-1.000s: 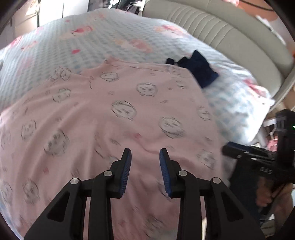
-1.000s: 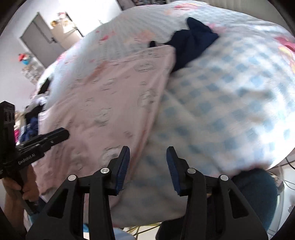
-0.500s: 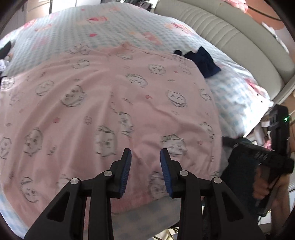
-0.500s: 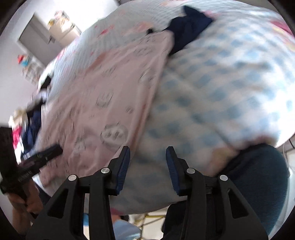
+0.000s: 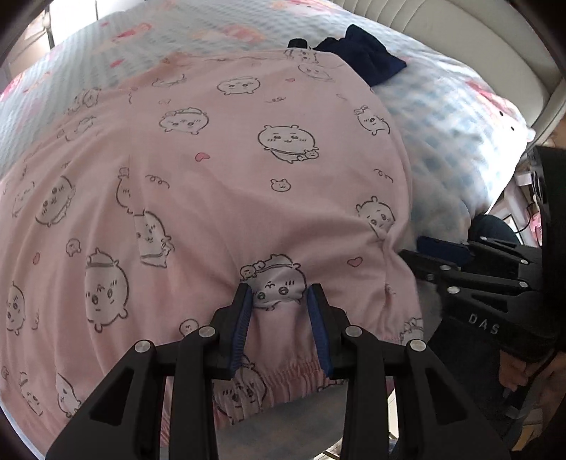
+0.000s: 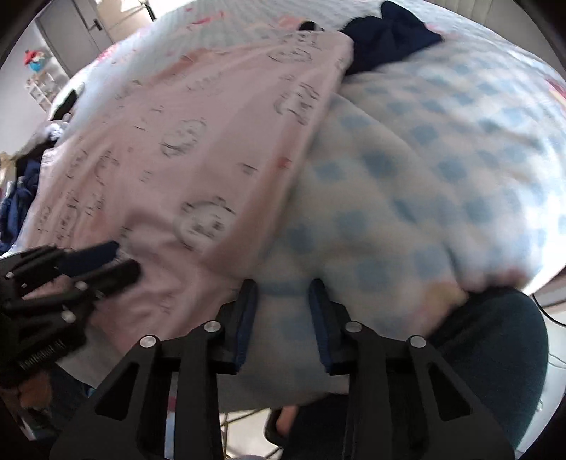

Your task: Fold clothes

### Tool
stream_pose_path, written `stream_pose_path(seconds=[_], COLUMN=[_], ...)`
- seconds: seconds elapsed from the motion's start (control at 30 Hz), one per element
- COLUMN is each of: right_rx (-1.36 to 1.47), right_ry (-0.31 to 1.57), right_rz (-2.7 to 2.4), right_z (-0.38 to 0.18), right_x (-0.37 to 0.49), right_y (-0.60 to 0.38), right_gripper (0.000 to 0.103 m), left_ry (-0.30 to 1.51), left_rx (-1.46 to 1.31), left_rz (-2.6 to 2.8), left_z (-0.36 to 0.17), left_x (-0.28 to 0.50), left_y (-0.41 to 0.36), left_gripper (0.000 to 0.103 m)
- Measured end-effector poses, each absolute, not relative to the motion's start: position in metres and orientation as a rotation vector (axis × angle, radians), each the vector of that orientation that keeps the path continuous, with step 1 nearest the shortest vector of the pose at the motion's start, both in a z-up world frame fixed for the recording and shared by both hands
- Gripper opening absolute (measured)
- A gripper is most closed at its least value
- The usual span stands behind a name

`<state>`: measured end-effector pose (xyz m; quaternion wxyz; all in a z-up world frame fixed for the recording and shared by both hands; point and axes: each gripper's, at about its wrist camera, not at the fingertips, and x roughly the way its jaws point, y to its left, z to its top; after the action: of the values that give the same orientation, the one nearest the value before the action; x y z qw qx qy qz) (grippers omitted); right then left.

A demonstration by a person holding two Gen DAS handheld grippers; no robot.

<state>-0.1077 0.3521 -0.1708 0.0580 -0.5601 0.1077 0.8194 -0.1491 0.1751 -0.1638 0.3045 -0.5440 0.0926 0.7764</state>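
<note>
Bedroom, bed (image 5: 442, 116) under a blue-and-white checked cover, padded headboard (image 5: 460, 39) behind, grey door (image 6: 67, 32) off to one side.

Left gripper (image 5: 279, 300): angled down at the near edge of the pink pyjama trousers (image 5: 219, 184), jaws apart, blue pads on either side of a cartoon-face print just above the gathered waistband. Cloth between the pads; no clear pinch visible, so reads as not gripping.

Right gripper (image 6: 283, 293): also angled down, over the checked cover just beside the trousers' right edge, jaws closing. Only cover fabric between them, pads not pressing on it as far as visible. Seen from the left camera, same gripper (image 5: 428, 247) sits at the trousers' right hem, where the cloth is puckered; contact there hard to tell.

Pink trousers spread flat across the bed, waistband toward the person, hanging slightly over the mattress edge.

Dark blue garment (image 5: 368, 60) bunched at the trousers' far right corner, touching it.

Heap of clothes (image 6: 24, 177) beyond the left side of the bed, blurred.

Hand (image 5: 520, 371) on the right gripper's handle, dark sleeve above it.
</note>
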Motion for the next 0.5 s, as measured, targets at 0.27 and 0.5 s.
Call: stream_pose_path(seconds=[0.27,0.5], right_rx=[-1.609,-1.657], right_ry=[0.805,1.153], right_rz=[2.625,2.668], right_z=[-0.152,-0.168], right_x=[-0.102,-0.091], right_y=[0.375,0.393], right_gripper=[0.036,0.014], left_ry=[0.186,0.146], left_rx=[-1.427,-1.343], left_rz=[2.045,2.031], left_z=[-0.156,-0.137], left_x=[-0.154,-0.144], left_y=[0.168,0.173], left_gripper=[0.035,0.035])
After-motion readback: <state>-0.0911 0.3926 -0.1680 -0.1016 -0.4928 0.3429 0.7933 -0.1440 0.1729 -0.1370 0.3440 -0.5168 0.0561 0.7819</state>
